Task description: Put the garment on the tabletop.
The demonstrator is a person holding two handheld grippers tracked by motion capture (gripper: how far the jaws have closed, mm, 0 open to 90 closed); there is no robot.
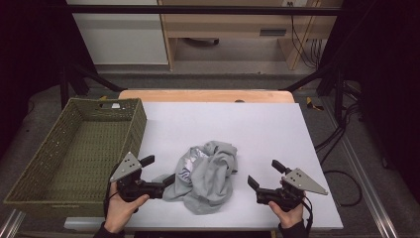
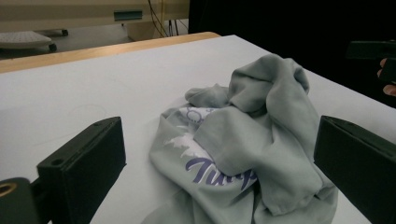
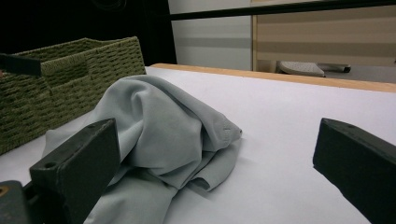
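Observation:
A crumpled grey garment (image 1: pixel 210 178) with purple lettering lies on the white table top (image 1: pixel 257 124), toward the front middle. My left gripper (image 1: pixel 158 171) is at the garment's left edge, open wide, pointing right at it. In the left gripper view the garment (image 2: pixel 266 116) sits just ahead, between the lines of the two jaws, and neither pad presses on it. To the garment's right, my right gripper (image 1: pixel 266 173) is open and empty, a short gap away. In the right gripper view the garment (image 3: pixel 159 121) bulges ahead, left of centre.
A green woven basket (image 1: pixel 138 119) stands empty along the table's left side, also seen in the right gripper view (image 3: pixel 70 70). Bare table top stretches behind and right of the garment. A wooden strip (image 1: pixel 208 95) runs along the far edge.

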